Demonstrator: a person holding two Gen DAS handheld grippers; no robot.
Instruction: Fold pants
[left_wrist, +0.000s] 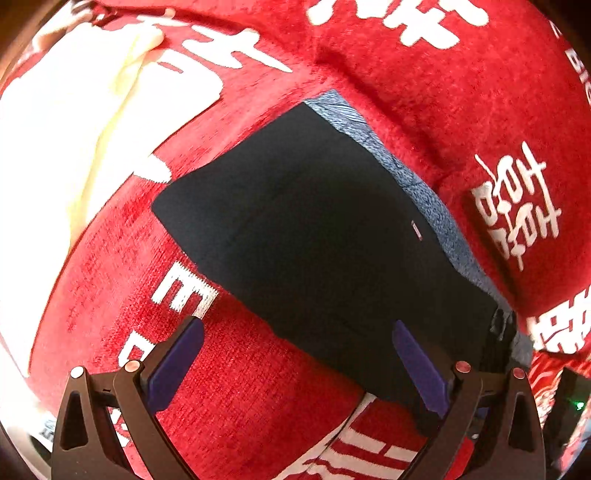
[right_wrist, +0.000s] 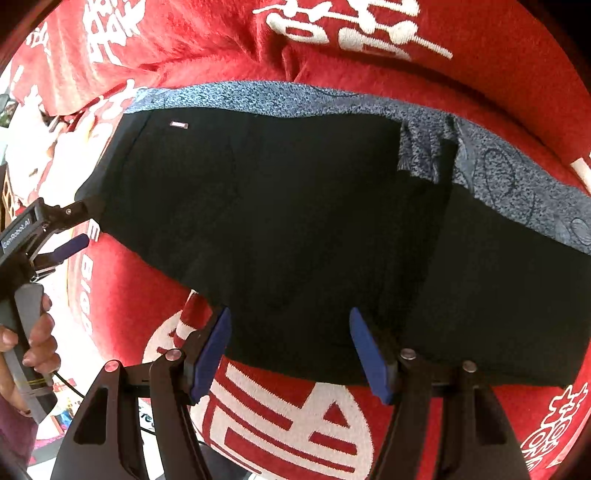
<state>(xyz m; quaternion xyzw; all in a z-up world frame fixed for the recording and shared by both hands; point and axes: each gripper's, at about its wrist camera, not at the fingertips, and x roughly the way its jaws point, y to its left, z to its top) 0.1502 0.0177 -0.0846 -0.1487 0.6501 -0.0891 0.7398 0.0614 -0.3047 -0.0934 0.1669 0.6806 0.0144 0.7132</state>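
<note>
Black pants (left_wrist: 325, 236) with a speckled blue-grey lining (left_wrist: 424, 184) along the far edge lie flat on a red blanket (left_wrist: 258, 406). In the left wrist view my left gripper (left_wrist: 301, 362) stands open above the near edge of the pants. Its right pad hangs over the black cloth and its left pad over the blanket. The right wrist view shows the pants (right_wrist: 295, 206) spread wide, with my right gripper (right_wrist: 291, 350) open over their near hem. The left gripper (right_wrist: 88, 223) shows open at the pants' left corner, a hand (right_wrist: 37, 332) on its handle.
The red blanket (right_wrist: 295, 417) bears large white characters and rises in soft folds behind the pants (left_wrist: 517, 206). A cream-white cloth (left_wrist: 92, 92) lies at the far left. A thin cable (right_wrist: 70, 386) and small clutter sit at the left edge.
</note>
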